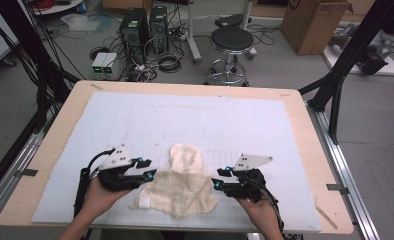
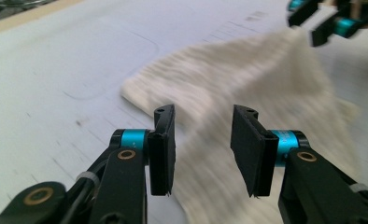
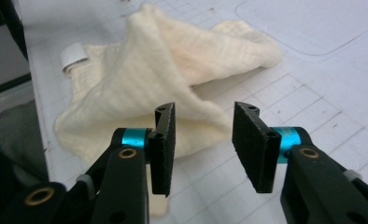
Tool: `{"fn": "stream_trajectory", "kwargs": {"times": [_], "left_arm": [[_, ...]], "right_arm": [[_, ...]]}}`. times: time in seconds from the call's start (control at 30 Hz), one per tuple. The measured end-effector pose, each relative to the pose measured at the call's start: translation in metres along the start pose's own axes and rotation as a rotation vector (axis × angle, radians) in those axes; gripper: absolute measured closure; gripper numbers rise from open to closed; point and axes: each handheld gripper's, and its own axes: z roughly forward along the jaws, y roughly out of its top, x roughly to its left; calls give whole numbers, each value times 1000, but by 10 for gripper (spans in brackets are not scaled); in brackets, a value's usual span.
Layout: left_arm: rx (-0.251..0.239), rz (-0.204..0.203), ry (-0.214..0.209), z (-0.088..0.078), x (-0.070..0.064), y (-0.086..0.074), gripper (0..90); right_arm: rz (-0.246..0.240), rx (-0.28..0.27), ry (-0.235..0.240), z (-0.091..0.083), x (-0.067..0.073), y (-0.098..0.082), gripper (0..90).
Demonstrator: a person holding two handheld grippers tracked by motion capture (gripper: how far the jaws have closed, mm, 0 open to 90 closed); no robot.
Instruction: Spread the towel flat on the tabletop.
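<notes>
A cream waffle-weave cloth (image 1: 180, 187) lies crumpled on the pale mat (image 1: 135, 120) near the table's front edge, with a fold (image 1: 186, 157) sticking out toward the far side. A white tag (image 3: 74, 55) shows at one corner. My left gripper (image 1: 147, 169) is at the cloth's left edge and is open; in the left gripper view (image 2: 203, 135) the cloth (image 2: 247, 79) lies past the pads, unpressed. My right gripper (image 1: 221, 177) is at the cloth's right edge, also open; its own view (image 3: 204, 135) shows the cloth (image 3: 163, 70) just ahead of the jaws.
The mat covers most of a wooden table (image 1: 45, 165). Beyond the far edge stand a black stool (image 1: 231, 42), computer towers (image 1: 135, 30) with cables, and a cardboard box (image 1: 312, 22). Black frame posts (image 1: 335, 95) flank the table.
</notes>
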Motion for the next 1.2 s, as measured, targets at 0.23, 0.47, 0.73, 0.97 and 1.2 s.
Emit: {"fn": "stream_trajectory", "kwargs": {"times": [0.23,0.47,0.73,0.97,1.2], "left_arm": [[58,-22,48,55,25,18,632],[133,-90,39,92,42,15,633],[222,-93,36,113,38,7,661],[222,-74,80,114,35,7,863],[223,-58,80,106,37,9,882]], "right_arm": [[-13,-9,7,6,-12,3,550],[-7,-8,20,8,-17,3,533],[-31,38,85,17,-14,2,506],[-42,81,103,33,-16,-1,551],[-66,108,176,47,-19,0,803]]}}
